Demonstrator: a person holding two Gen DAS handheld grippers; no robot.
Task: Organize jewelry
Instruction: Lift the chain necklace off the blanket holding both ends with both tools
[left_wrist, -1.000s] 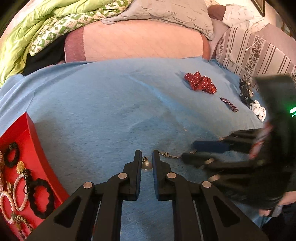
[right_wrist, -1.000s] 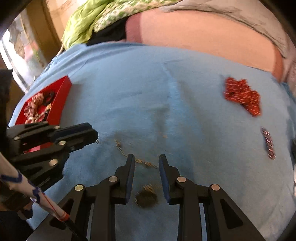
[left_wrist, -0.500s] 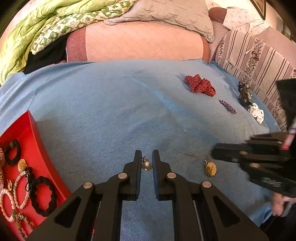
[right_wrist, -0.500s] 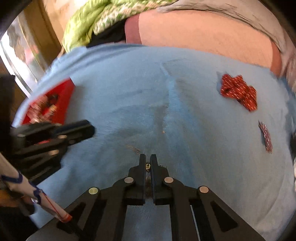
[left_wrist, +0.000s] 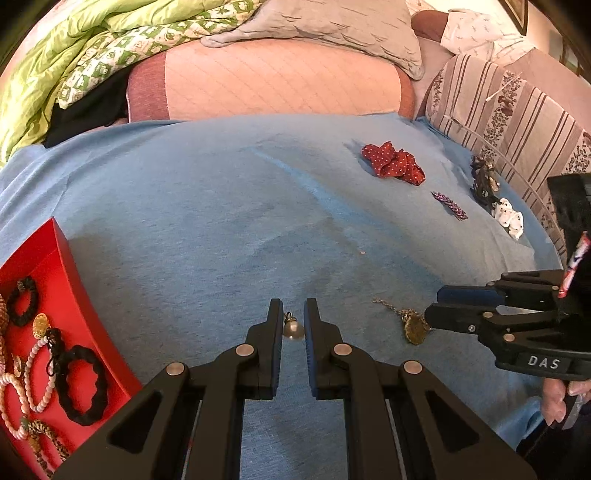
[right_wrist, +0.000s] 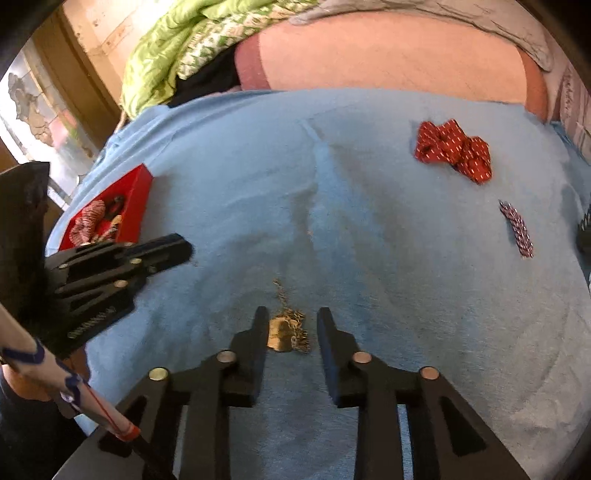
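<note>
My left gripper (left_wrist: 293, 325) is shut on a small pearl earring (left_wrist: 293, 328), held just above the blue bedsheet (left_wrist: 221, 221). My right gripper (right_wrist: 291, 328) is open, its fingers on either side of a gold pendant with chain (right_wrist: 286, 330) lying on the sheet; the pendant also shows in the left wrist view (left_wrist: 413, 326) beside the right gripper's fingertips (left_wrist: 439, 317). A red tray (left_wrist: 70, 280) with bracelets and black hair ties sits at the left, and also shows in the right wrist view (right_wrist: 136, 199).
A red dotted scrunchie (left_wrist: 393, 162), a purple braided band (left_wrist: 448, 205), a dark hair clip (left_wrist: 482, 181) and a white dotted piece (left_wrist: 511, 219) lie at the far right. Pillows and a green quilt (left_wrist: 74, 66) are piled behind the sheet.
My right gripper was shut on the chain half a second ago; now it is open and the pendant lies bunched on the sheet between its fingers. My left gripper has not moved.
</note>
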